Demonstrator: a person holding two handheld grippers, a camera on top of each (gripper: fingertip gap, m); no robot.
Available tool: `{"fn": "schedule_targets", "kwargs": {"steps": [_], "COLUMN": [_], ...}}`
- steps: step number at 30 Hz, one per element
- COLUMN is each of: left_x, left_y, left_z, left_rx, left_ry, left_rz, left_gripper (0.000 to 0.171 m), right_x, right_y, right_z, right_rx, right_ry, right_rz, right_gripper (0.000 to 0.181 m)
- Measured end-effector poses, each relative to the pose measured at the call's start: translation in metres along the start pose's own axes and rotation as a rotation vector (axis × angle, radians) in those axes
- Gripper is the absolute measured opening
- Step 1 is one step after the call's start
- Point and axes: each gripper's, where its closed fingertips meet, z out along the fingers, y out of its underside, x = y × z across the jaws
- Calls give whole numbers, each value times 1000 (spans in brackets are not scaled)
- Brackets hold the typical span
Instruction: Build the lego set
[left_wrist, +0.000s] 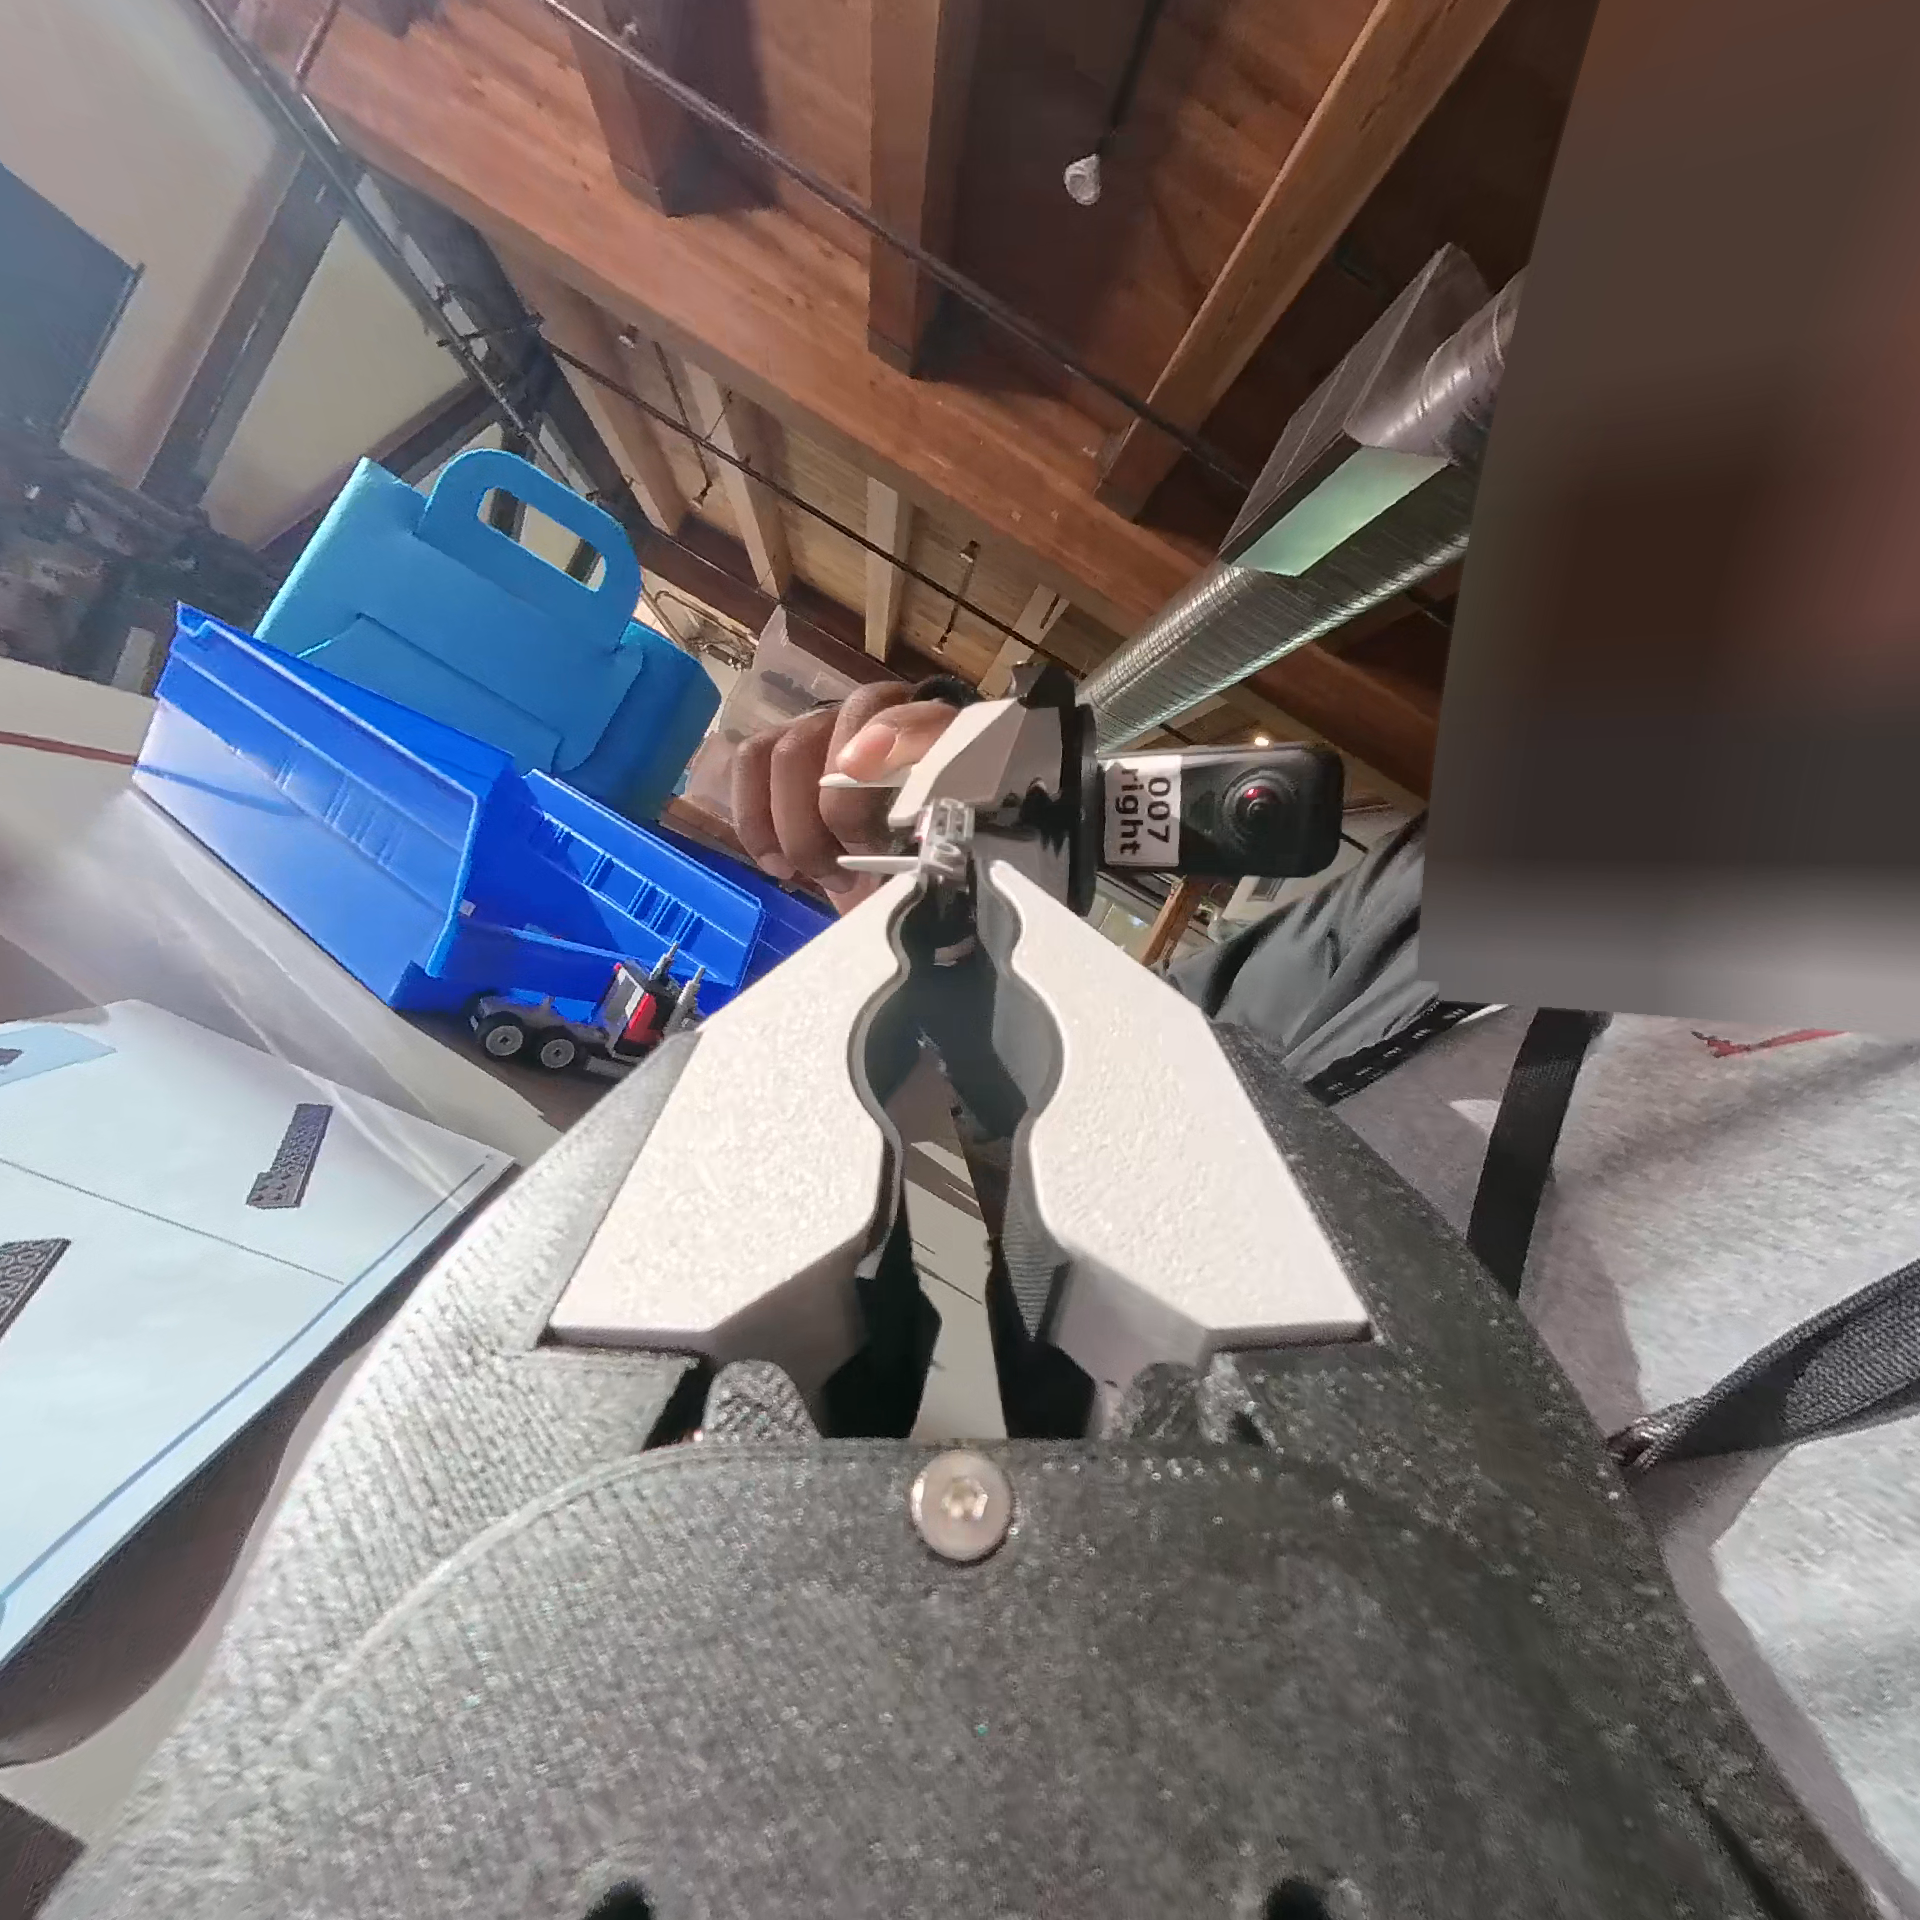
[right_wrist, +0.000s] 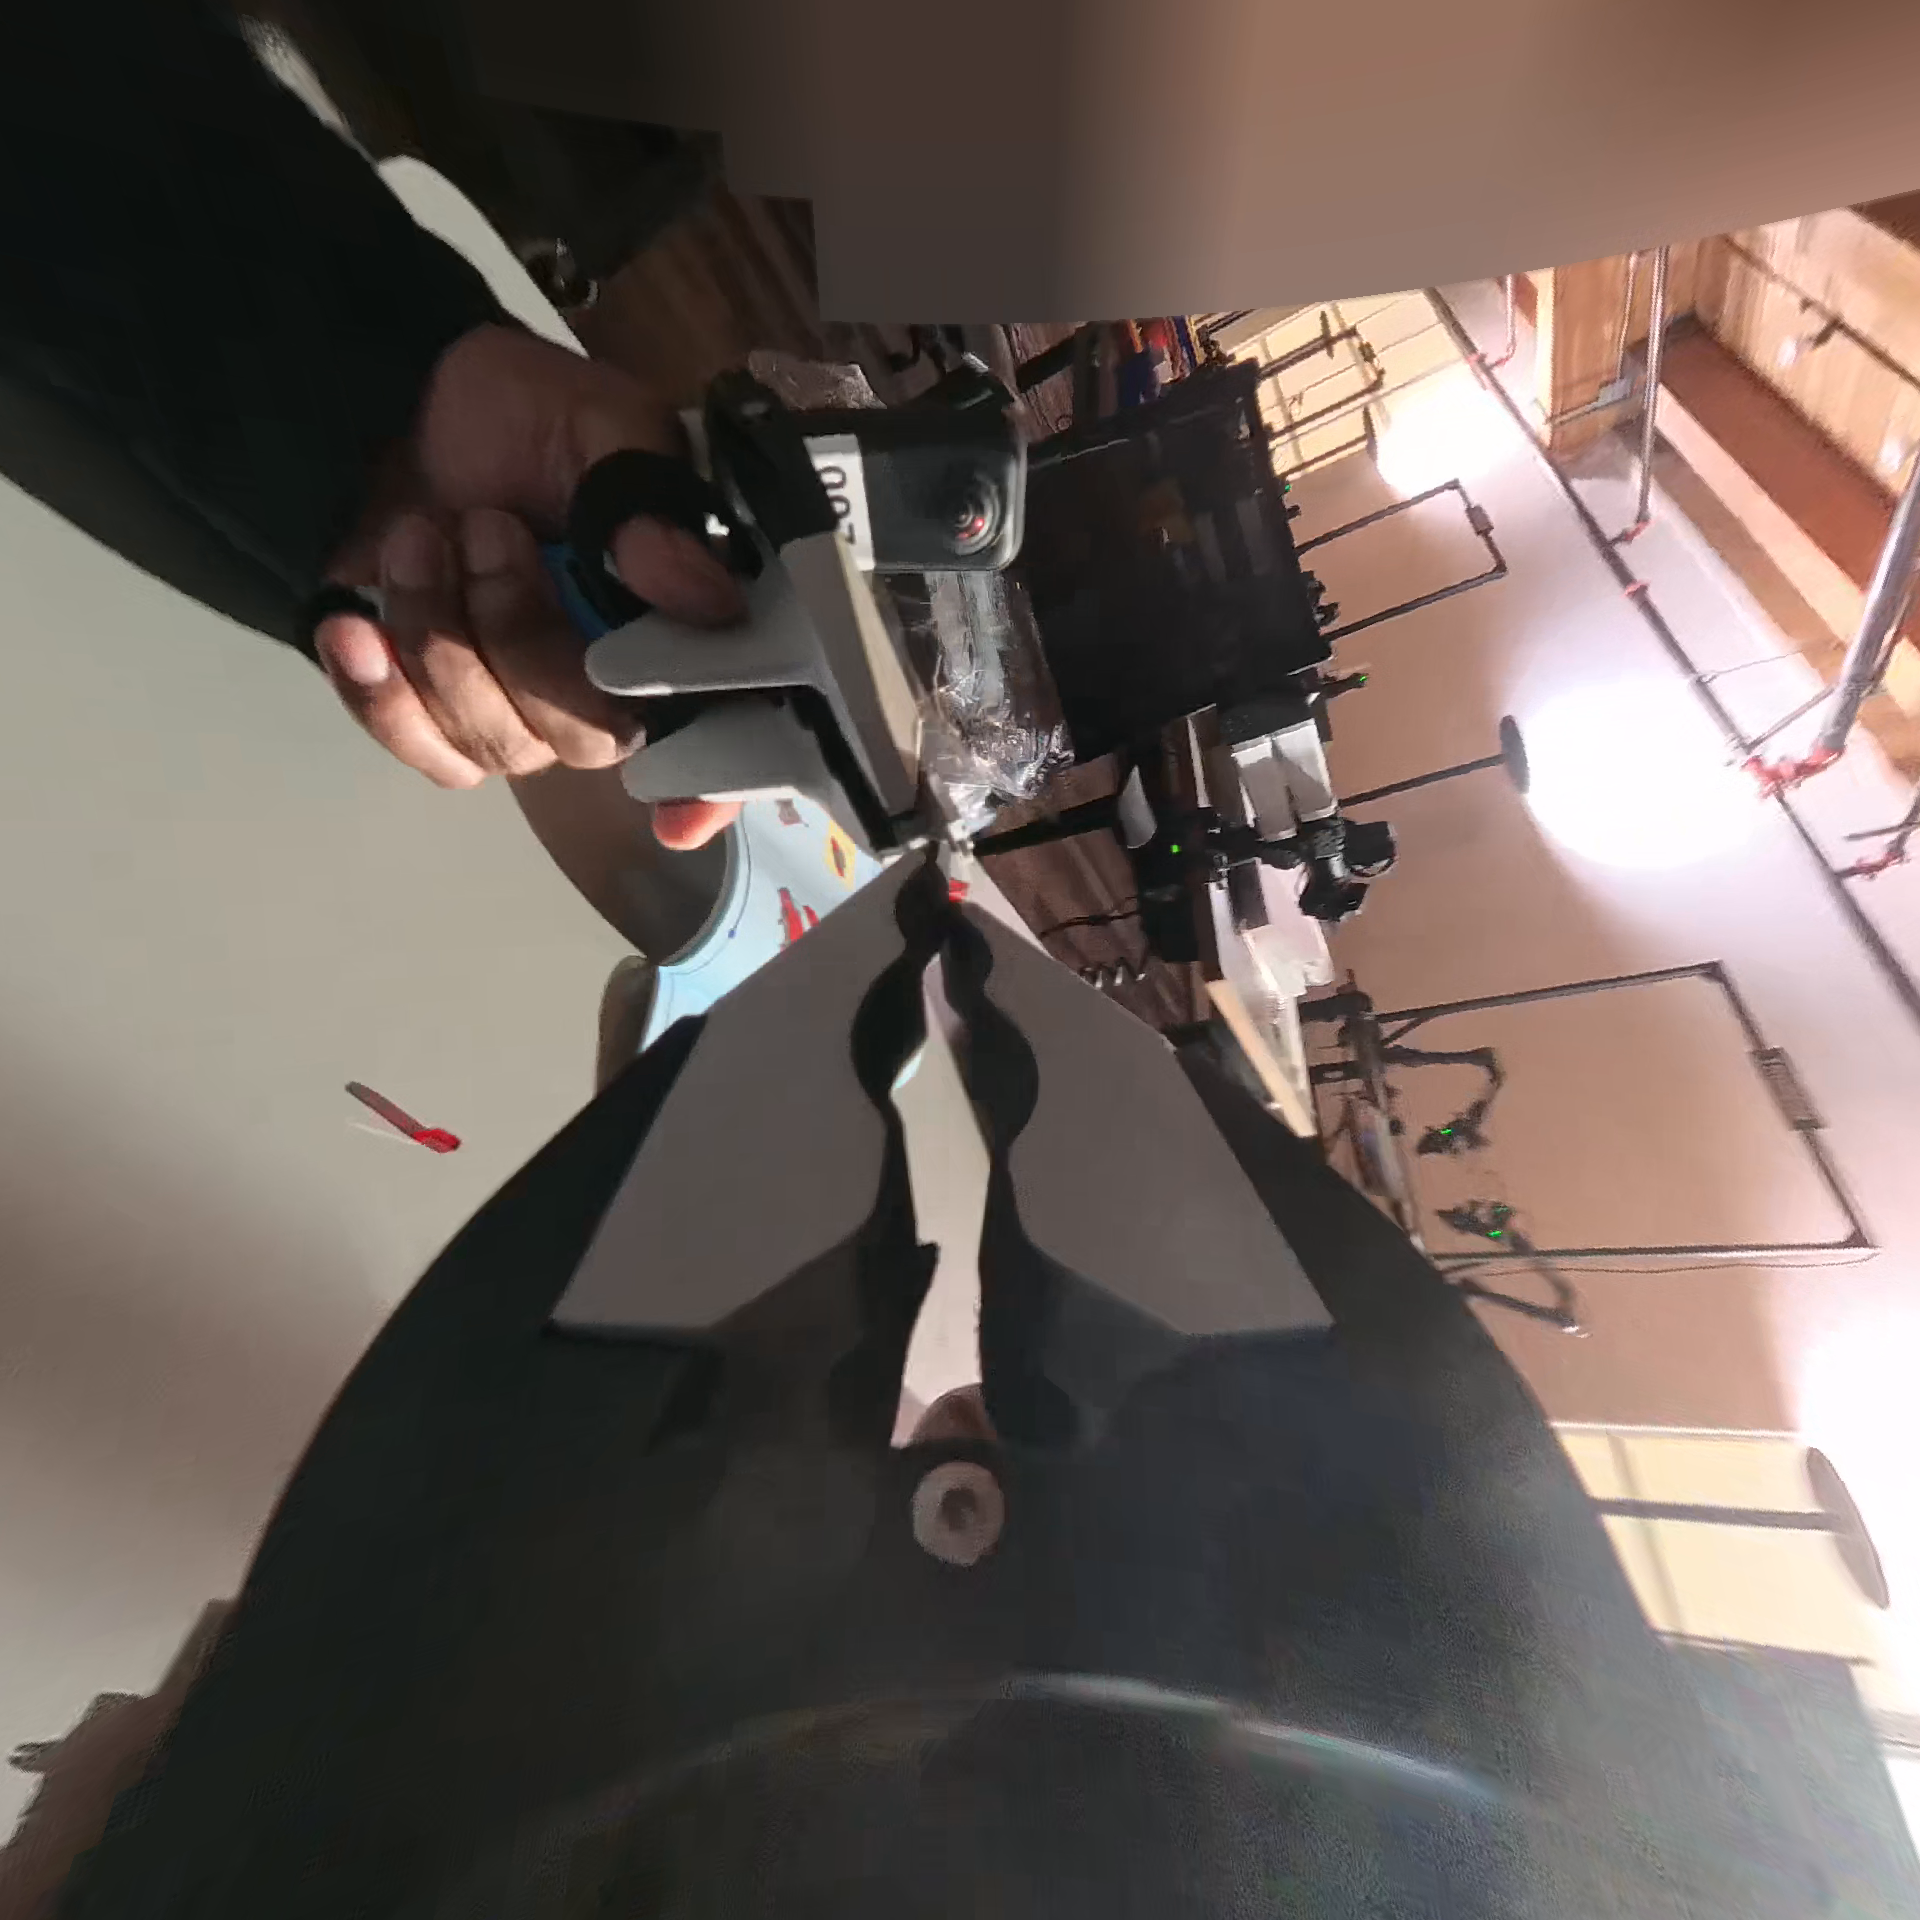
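My left gripper (left_wrist: 943, 871) and right gripper (right_wrist: 932, 850) meet tip to tip in the air. Both are shut on one small grey lego piece (left_wrist: 951, 831), which also shows in the right wrist view (right_wrist: 940, 831), the left pinching one end and the right the other. A tiny red bit (right_wrist: 954, 888) shows between the right fingers just behind the tips. The right gripper (left_wrist: 940, 805) faces me in the left wrist view, the left gripper (right_wrist: 899, 816) in the right wrist view, each held by a hand. A partly built blue, grey and red lego truck (left_wrist: 592, 1013) stands on the table.
A blue bin (left_wrist: 416, 821) and a light blue felt bag (left_wrist: 499, 592) sit behind the truck. The open instruction booklet (left_wrist: 156, 1195) lies at the left, also visible in the right wrist view (right_wrist: 769, 914). A loose grey and red piece (right_wrist: 405, 1117) lies on the white table. A clear plastic bag (right_wrist: 987, 748) lies beyond. Left and right tips are no more than a few centimetres apart.
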Motion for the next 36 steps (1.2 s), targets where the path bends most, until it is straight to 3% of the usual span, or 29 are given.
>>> {"fn": "schedule_targets", "kwargs": {"steps": [11,15,19,25,36], "left_x": [-17,-30,-46,-51,-51], "left_y": [5,14,29,34,34], "left_z": [-4,-9,-18,-18,-18], "left_rx": [-51,-160,-300,-337,-329], "left_ry": [-107,-234,-367,-384,-379], "left_rz": [22,101,169,151,136], "left_gripper": [6,6,6,6,6], "right_x": [-5,-9,-46,-117,-136], "right_y": [23,32,59,100,103], "right_z": [3,-3,-8,-21,-29], "right_rx": [-62,-72,-215,-453,-500], "right_ry": [22,31,-109,-225,-197], "right_rz": [2,46,242,593,707], "right_gripper": [1,1,1,4,12]}}
